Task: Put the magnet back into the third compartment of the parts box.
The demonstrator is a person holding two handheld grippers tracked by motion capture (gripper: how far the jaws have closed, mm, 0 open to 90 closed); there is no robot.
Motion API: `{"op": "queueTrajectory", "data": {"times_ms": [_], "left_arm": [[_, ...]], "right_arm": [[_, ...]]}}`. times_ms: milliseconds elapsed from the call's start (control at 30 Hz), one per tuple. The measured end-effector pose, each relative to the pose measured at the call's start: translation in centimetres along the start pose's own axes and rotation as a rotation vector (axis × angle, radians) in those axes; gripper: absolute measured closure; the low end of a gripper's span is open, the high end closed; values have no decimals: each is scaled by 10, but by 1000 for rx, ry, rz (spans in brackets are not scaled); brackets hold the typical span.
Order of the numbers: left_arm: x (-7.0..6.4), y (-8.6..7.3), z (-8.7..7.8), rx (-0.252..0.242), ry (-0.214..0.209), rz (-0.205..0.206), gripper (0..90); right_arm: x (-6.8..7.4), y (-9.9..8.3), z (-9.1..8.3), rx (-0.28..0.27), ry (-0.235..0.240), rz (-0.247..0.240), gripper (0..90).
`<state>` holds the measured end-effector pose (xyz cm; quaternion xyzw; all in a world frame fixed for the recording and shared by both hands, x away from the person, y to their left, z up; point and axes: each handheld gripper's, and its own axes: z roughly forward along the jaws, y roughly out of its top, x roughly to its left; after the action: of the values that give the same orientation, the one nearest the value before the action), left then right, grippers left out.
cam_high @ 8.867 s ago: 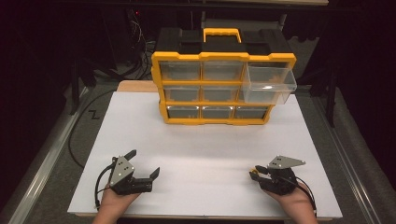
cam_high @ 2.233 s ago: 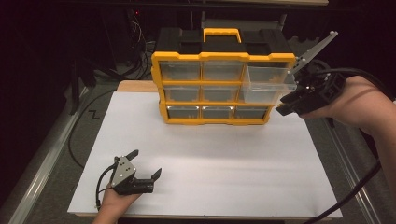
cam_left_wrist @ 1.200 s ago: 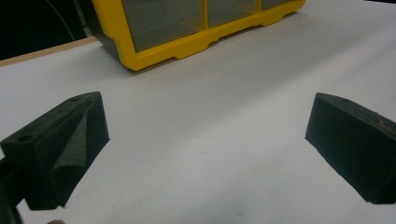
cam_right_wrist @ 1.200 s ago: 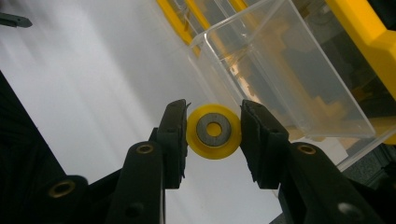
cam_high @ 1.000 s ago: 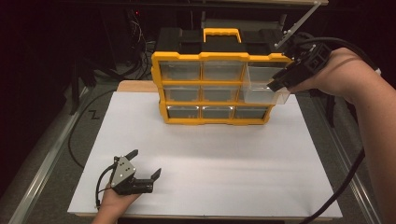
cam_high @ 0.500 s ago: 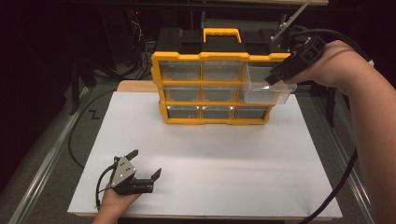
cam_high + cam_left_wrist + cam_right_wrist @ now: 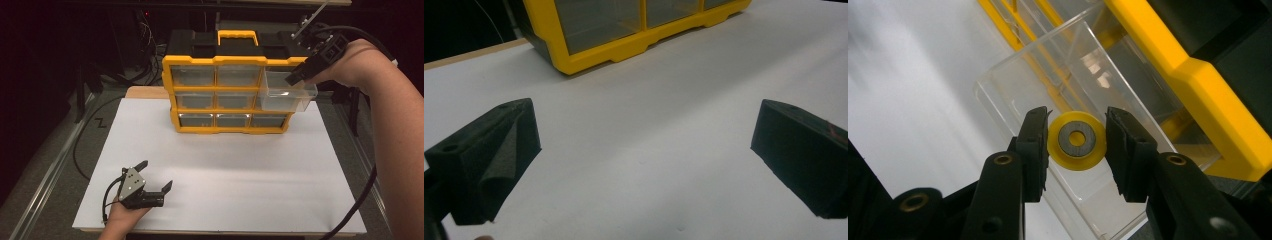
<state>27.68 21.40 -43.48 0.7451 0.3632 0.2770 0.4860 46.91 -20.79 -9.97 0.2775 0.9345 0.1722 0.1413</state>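
High view: fixed above the person's side, looks fwd and down; takes in the whole white table [image 7: 240, 165] w/ the yellow drawer cabinet [image 7: 232, 95] at the far end. Left gripper view: low, just over the table [image 7: 659, 165], faces fwd along it toward the cabinet's [image 7: 624, 30] bottom row; shares that row and the table w/ the high view. Right gripper view: very close, looks steeply down into the clear pulled-out drawer [image 7: 1068, 100]; same drawer [image 7: 287, 92] sits at the cabinet's upper right in the high view.
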Motion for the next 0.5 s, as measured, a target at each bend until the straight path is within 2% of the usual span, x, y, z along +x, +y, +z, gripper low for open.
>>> {"op": "queueTrajectory", "data": {"times_ms": [233, 500], "left_arm": [[0, 0, 0, -1, 2, -5, 6], [0, 0, 0, 0, 0, -3, 6]], "right_arm": [[-4, 2, 0, -3, -11, 6, 650], [-7, 3, 6, 19, -16, 4, 650]]}}
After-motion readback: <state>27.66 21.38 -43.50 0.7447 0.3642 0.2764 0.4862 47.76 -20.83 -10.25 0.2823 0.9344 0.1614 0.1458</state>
